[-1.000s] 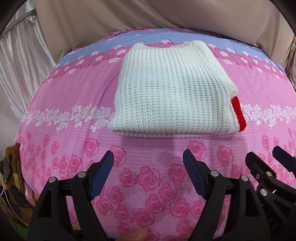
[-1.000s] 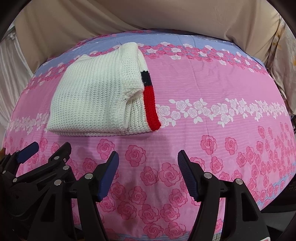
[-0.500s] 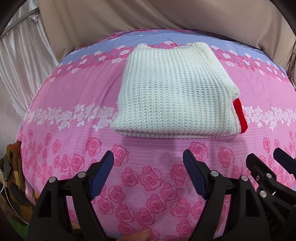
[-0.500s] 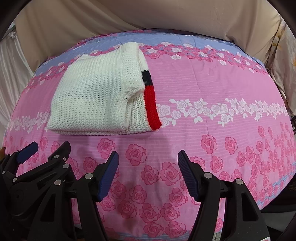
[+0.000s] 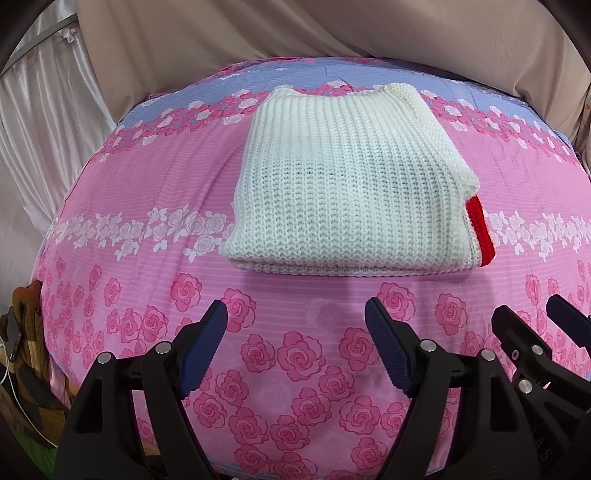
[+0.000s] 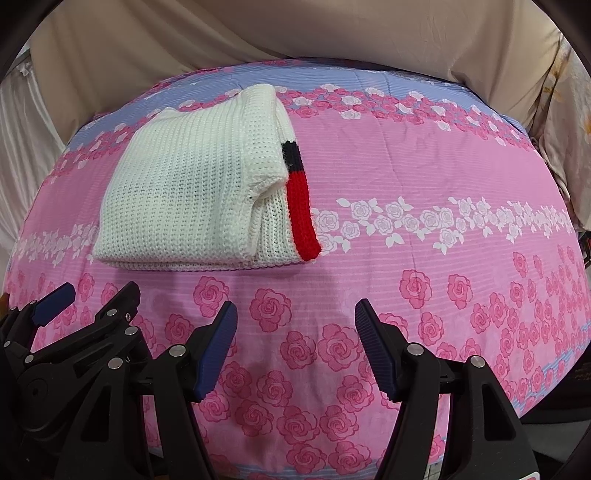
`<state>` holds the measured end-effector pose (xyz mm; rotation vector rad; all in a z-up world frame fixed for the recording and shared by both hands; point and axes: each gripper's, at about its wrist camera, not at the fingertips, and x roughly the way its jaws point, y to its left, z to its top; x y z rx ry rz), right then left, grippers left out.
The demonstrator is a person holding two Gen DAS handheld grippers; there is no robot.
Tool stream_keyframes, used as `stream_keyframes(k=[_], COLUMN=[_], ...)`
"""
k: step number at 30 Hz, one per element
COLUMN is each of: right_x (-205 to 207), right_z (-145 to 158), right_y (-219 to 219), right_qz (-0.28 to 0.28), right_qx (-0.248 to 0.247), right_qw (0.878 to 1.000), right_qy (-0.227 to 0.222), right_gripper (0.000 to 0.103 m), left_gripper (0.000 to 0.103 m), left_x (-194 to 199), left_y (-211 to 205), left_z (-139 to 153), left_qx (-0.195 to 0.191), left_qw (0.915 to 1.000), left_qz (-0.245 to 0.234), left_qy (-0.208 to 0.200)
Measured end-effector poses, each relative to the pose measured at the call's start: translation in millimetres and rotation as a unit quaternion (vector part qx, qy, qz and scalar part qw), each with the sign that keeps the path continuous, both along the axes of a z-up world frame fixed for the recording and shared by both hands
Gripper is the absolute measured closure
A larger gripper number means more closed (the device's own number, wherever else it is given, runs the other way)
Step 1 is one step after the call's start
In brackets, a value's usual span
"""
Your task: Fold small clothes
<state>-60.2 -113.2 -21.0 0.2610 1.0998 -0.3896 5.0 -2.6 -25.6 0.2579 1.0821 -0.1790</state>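
A white knitted sweater point(image 5: 347, 184) lies folded into a thick rectangle on the pink rose-print bed cover point(image 5: 147, 192). A red and dark blue cuff band point(image 6: 301, 206) shows along its right edge. It also shows in the right wrist view point(image 6: 188, 192), left of centre. My left gripper point(image 5: 295, 332) is open and empty, hovering over the cover just in front of the sweater. My right gripper point(image 6: 295, 332) is open and empty, in front and to the right of the sweater. Each gripper appears at the edge of the other's view.
The bed cover point(image 6: 443, 277) fills most of both views, with beige cloth point(image 5: 295, 33) draped behind it. A pale curtain point(image 5: 40, 122) hangs at the left. Brown clutter point(image 5: 22, 332) sits beside the bed's left edge. A floral pillow point(image 6: 565, 122) lies at the far right.
Both grippers have drawn back slightly from the sweater and stay open. The sweater has not moved.
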Motion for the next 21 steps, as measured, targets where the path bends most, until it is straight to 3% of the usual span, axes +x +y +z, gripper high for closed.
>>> stream_keyframes(k=[21], right_x=[2.8], right_z=[-2.6], right_y=[2.8], right_qz=[-0.006], right_qx=[-0.007], right_qw=[1.000], right_qy=[0.007], right_gripper=[0.039], left_gripper=[0.031], left_x=[0.0], left_y=[-4.8], left_z=[-5.3], left_qx=[-0.007], left_qw=[0.9999], left_qz=[0.006], left_qy=[0.006])
